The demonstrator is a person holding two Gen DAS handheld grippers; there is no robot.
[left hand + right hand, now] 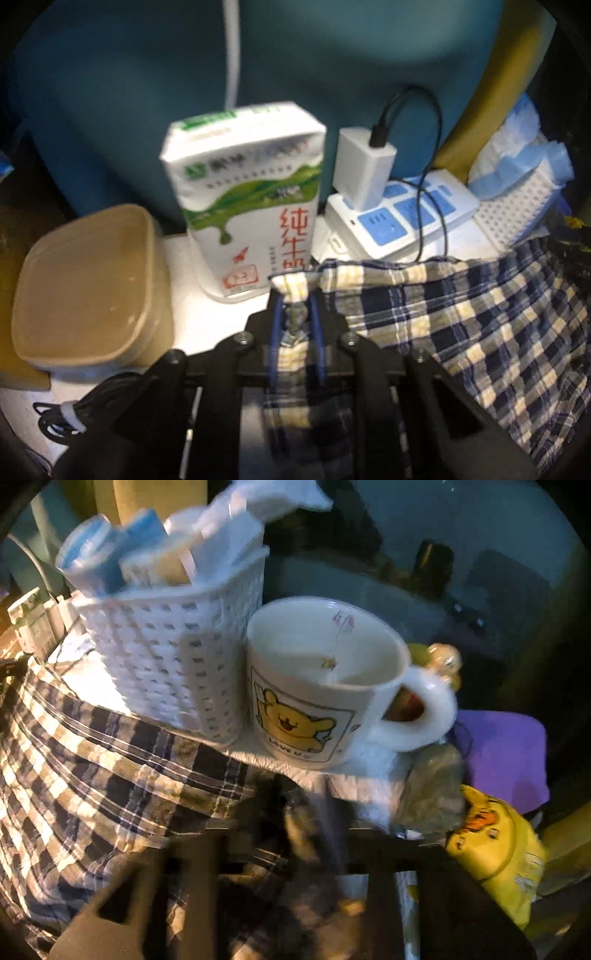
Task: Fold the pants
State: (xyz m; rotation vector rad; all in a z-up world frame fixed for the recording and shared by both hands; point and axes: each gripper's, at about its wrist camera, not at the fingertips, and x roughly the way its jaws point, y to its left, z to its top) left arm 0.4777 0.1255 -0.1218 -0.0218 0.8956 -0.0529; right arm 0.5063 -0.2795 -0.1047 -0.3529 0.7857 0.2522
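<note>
The pants [461,314] are pinched at one corner by the left claw [295,314]; the blurred right claw's [306,812] state cannot be told.

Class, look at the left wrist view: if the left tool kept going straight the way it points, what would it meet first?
Most likely the milk carton, standing just beyond the pants pinched in the left tool; depth is hard to judge.

Your plaid pants [461,317]: navy, cream and white check, thin crinkled cloth. They lie spread and rumpled on the white tabletop, hem edge just in front of the milk carton [251,206]. One corner is bunched and lifted at the carton's base. In the right wrist view the cloth [110,768] is blurred.
</note>
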